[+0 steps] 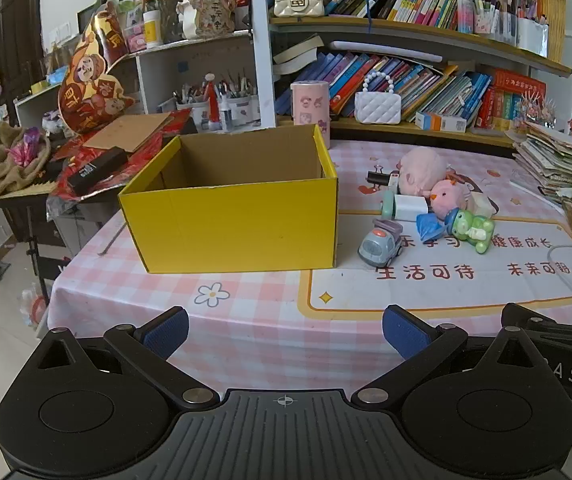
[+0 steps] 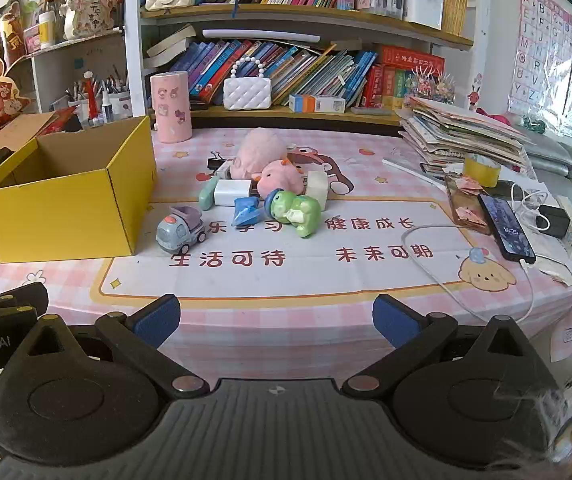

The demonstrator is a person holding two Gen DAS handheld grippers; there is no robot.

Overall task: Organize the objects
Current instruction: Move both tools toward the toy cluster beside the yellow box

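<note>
An open yellow cardboard box (image 1: 229, 224) (image 2: 61, 216) stands on the pink checked tablecloth, with nothing visible inside it. To its right lies a cluster of small toys: a grey-purple toy truck (image 1: 380, 242) (image 2: 179, 230), a green frog figure (image 1: 472, 230) (image 2: 296, 212), a blue folded-paper piece (image 1: 430, 227) (image 2: 245, 210), two pink plush toys (image 1: 422, 170) (image 2: 261, 152), white blocks and a black binder clip. My left gripper (image 1: 285, 334) hovers open near the table's front edge, facing the box. My right gripper (image 2: 275, 320) is open too, facing the toys, with nothing between its fingers.
A pink cylinder (image 2: 170, 106) stands behind the box. Bookshelves with white handbags (image 2: 247, 92) fill the back. A paper stack (image 2: 462, 132), yellow tape roll (image 2: 481, 170), phone (image 2: 506, 226) and white cable (image 2: 446, 276) crowd the right side. Clutter lies left of the box.
</note>
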